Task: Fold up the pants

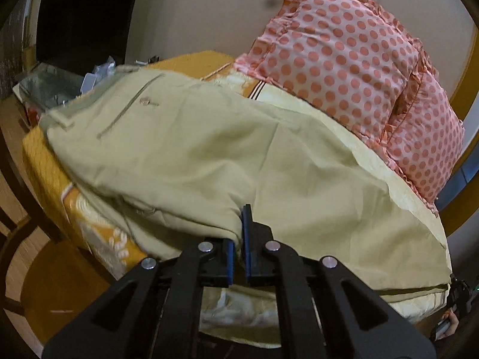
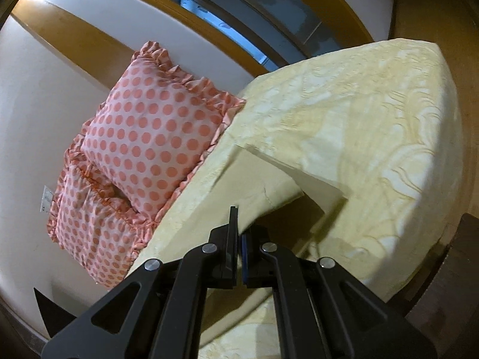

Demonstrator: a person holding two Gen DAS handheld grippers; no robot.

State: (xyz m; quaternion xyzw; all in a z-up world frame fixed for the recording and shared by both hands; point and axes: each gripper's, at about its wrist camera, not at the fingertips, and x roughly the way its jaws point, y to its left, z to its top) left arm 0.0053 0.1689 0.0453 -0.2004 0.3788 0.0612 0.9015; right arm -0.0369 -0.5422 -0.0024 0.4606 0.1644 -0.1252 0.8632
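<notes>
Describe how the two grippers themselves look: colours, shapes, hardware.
The left gripper and the right gripper look alike: matte black angular frames with long cut-out slots, four round silver bolt heads across the linkage bars, and flat narrow fingers lined with blue pads. No cables, labels or sleeves show on either.

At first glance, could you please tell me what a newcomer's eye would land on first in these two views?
Probably the pink polka-dot pillows, stacked against the wall at the head of the bed. Next come the khaki pants, spread across the pale yellow bedspread, back pocket button facing up. The left gripper is shut on the pants at the near edge, and the right gripper pinches a lifted pant leg end.
</notes>
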